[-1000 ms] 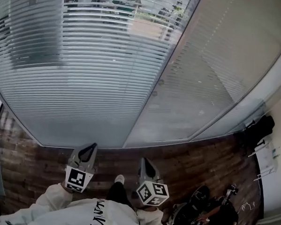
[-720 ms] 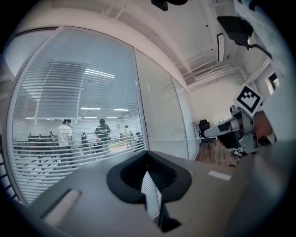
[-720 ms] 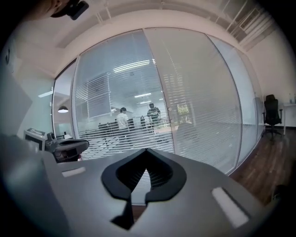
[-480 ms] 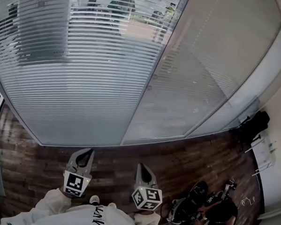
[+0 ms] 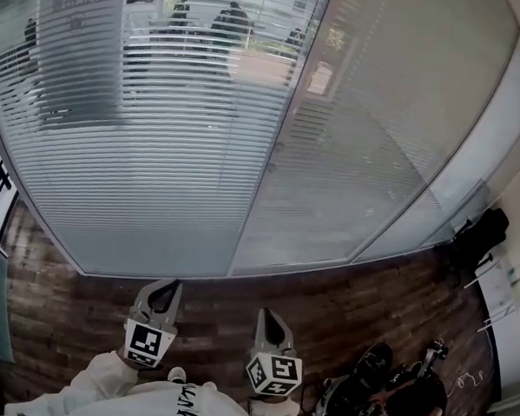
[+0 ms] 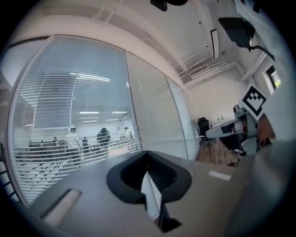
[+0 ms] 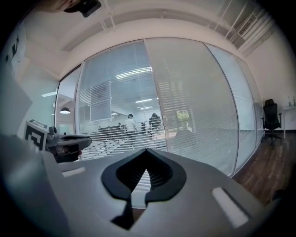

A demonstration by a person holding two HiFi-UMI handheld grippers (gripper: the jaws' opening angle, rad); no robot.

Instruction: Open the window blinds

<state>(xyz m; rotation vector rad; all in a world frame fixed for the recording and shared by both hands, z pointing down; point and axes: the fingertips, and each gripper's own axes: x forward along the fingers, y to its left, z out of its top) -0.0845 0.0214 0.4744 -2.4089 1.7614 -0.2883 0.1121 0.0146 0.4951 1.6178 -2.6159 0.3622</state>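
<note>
Slatted window blinds hang behind a glass wall in front of me. The left panel (image 5: 158, 154) has slats tilted enough that people show through it; the right panel (image 5: 376, 148) looks more closed. Two small knobs (image 5: 277, 146) sit on the frame between the panels. My left gripper (image 5: 170, 284) and right gripper (image 5: 264, 314) are held low, side by side, pointing at the wall's base and well short of it. Both are shut and hold nothing. The left gripper (image 6: 148, 153) faces the blinds (image 6: 69, 120), and the right gripper (image 7: 147, 151) faces the same blinds (image 7: 115, 106).
Wood floor (image 5: 368, 304) runs up to the glass. At the right stand a dark bag (image 5: 480, 236) and a white rack (image 5: 499, 289). A person with dark gear (image 5: 406, 397) is low at the bottom right. A black chair (image 7: 270, 115) stands far right.
The person has shifted a little across the floor, and both shut grippers moved along together. The blinds' slats look the same.
</note>
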